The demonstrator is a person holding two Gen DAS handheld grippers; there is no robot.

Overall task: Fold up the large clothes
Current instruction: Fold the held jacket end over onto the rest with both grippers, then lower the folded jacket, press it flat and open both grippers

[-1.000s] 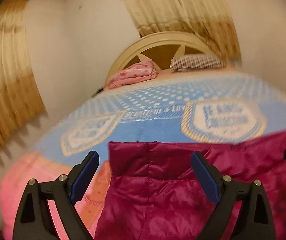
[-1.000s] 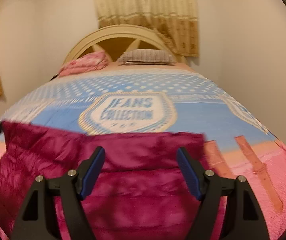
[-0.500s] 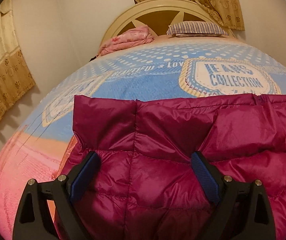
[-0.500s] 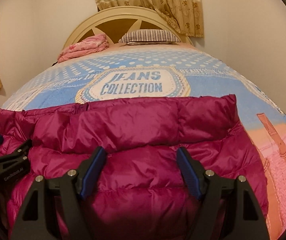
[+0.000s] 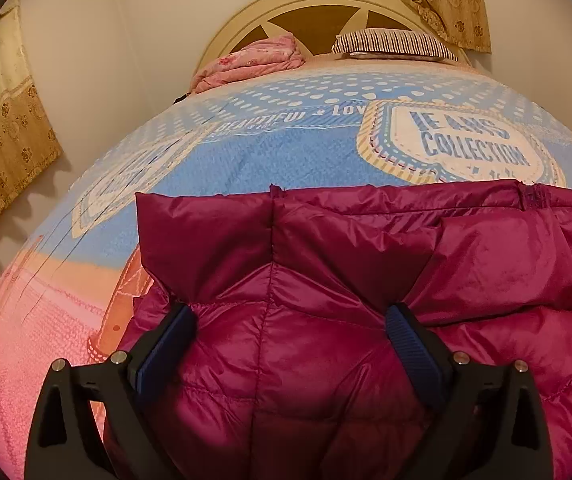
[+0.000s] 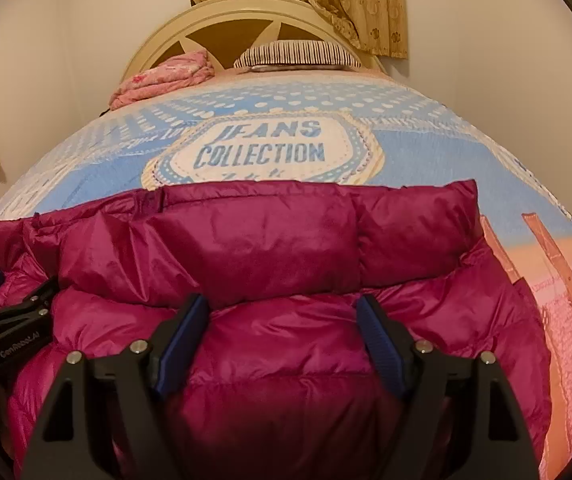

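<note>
A magenta quilted down jacket [image 5: 365, 264] lies on the bed, its far edge folded back toward me. It also fills the lower right wrist view [image 6: 278, 248]. My left gripper [image 5: 289, 320] is open, its blue-padded fingers [image 5: 170, 340] spread over the jacket's left part. My right gripper [image 6: 282, 312] is open over the jacket's right part, fingers [image 6: 377, 340] resting on the puffy fabric. The left gripper shows at the left edge of the right wrist view [image 6: 6, 320].
The bed has a blue and pink printed cover [image 6: 262, 148]. A folded pink blanket [image 6: 162, 76] and a striped pillow [image 6: 297, 54] lie by the cream headboard [image 6: 226, 20]. Walls and curtains [image 5: 2, 132] close in on both sides.
Both grippers have dropped lower and closer to the jacket, which now fills more of each view. The folded far edge now lies flat on the bed. Both jaws stay open.
</note>
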